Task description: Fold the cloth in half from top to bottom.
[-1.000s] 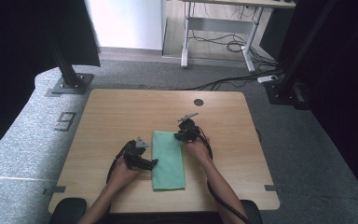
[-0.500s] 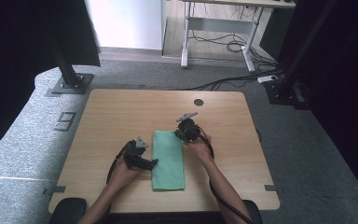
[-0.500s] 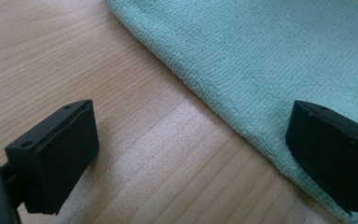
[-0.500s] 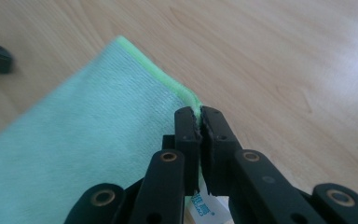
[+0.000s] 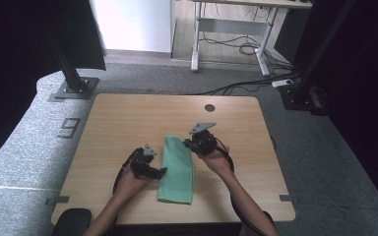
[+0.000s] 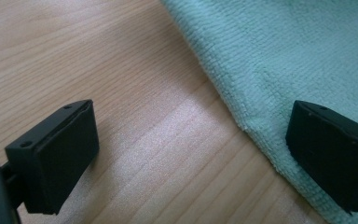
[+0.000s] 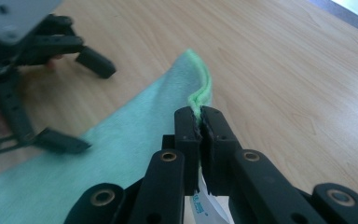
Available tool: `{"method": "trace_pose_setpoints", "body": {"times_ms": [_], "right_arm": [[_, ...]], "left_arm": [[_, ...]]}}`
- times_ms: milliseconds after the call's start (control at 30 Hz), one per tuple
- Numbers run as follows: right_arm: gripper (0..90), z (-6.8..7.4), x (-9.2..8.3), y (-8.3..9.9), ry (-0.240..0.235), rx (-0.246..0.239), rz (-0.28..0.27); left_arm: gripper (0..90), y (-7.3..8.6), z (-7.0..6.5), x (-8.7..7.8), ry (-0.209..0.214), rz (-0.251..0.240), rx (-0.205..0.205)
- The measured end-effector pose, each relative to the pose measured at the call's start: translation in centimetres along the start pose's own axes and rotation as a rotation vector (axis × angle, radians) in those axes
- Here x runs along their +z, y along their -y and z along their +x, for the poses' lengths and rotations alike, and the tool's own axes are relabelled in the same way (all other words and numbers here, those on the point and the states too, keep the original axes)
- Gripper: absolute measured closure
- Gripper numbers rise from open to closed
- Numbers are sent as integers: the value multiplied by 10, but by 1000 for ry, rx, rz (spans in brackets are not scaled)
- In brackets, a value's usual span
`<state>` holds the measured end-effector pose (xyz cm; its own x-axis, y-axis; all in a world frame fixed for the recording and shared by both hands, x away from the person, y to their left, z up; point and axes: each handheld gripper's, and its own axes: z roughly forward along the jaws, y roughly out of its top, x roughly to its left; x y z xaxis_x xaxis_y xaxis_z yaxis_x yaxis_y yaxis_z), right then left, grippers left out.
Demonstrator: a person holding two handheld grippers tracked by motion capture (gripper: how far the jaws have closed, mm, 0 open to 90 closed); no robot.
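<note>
A green towel (image 5: 177,169) lies folded lengthwise on the wooden table (image 5: 128,118). My right gripper (image 5: 191,143) is at the towel's far right corner, raised a little off the table. In the right gripper view, this gripper (image 7: 200,120) is shut on the towel's (image 7: 121,140) bright green hem, which lifts up into the jaws. My left gripper (image 5: 160,171) rests low at the towel's left edge. In the left gripper view, the left gripper (image 6: 191,144) stands open, one jaw over bare wood and the other over the towel's (image 6: 284,56) edge. The left gripper (image 7: 80,102) also appears in the right gripper view.
A round cable hole (image 5: 209,107) sits near the table's far edge. Black frame posts (image 5: 71,73) stand on the grey carpet at both far corners. A white desk frame (image 5: 229,37) with cables is further back.
My right gripper has risen a little, bringing the towel's far right corner up with it. The left gripper has stayed where it was.
</note>
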<state>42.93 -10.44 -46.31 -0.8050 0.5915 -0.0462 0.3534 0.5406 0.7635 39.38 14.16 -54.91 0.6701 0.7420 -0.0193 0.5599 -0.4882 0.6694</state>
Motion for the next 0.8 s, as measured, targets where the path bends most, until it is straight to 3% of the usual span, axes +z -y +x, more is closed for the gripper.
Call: {"method": "trace_pose_setpoints", "body": {"times_ms": [467, 800], "right_arm": [[846, 31, -38, 24, -77, -26, -46], [845, 53, -44, 48, -134, -11, -38]], "left_arm": [[25, 0, 0, 0, -3, 1, -1], [23, 0, 0, 0, -5, 3, 0]]}}
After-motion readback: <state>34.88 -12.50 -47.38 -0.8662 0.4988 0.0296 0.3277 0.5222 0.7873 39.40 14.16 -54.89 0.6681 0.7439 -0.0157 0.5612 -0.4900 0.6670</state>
